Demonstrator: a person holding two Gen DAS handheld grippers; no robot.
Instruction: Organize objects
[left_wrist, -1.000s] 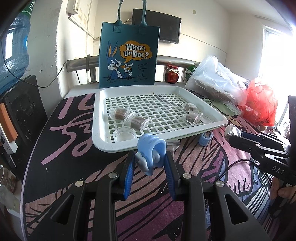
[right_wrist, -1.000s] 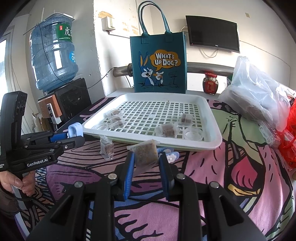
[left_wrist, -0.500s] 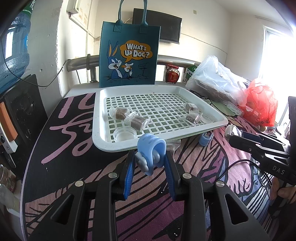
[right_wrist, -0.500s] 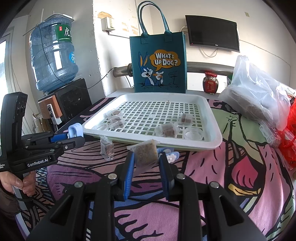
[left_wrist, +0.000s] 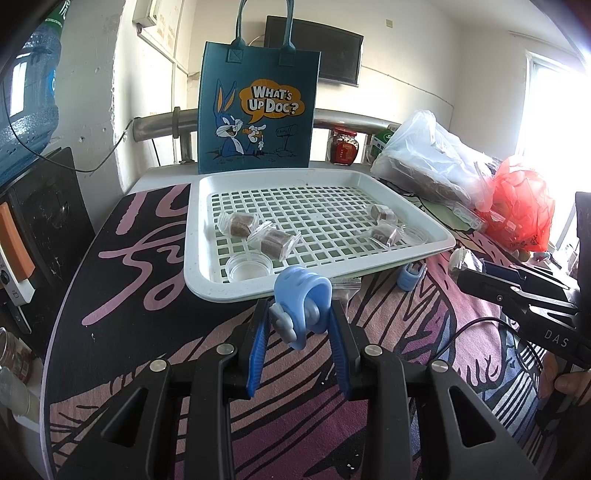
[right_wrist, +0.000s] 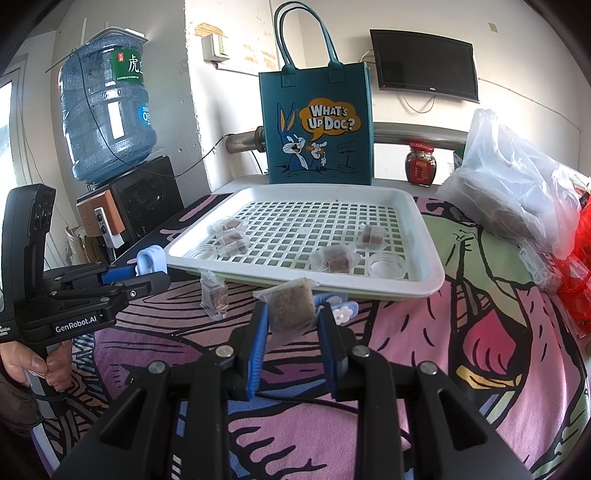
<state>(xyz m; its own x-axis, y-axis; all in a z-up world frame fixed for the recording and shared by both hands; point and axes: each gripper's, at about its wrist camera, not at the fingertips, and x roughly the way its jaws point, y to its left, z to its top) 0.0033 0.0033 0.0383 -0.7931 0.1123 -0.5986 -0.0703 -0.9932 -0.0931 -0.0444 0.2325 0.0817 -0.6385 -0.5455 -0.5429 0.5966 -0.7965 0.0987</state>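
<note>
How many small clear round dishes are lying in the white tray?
2. One clear dish sits at the white tray's near left corner, the other dish at its near right corner. None seems hidden.

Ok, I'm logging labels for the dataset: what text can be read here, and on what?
"WHAT'S UP DOC?": teal tote bag.
"GenRobot.AI": side of the left tool.
"DAS": side of the right tool.
"虎": green label of the water jug; its smaller print is unreadable.
Red-lidded jar label: too small.
TV logo: too small.
</note>
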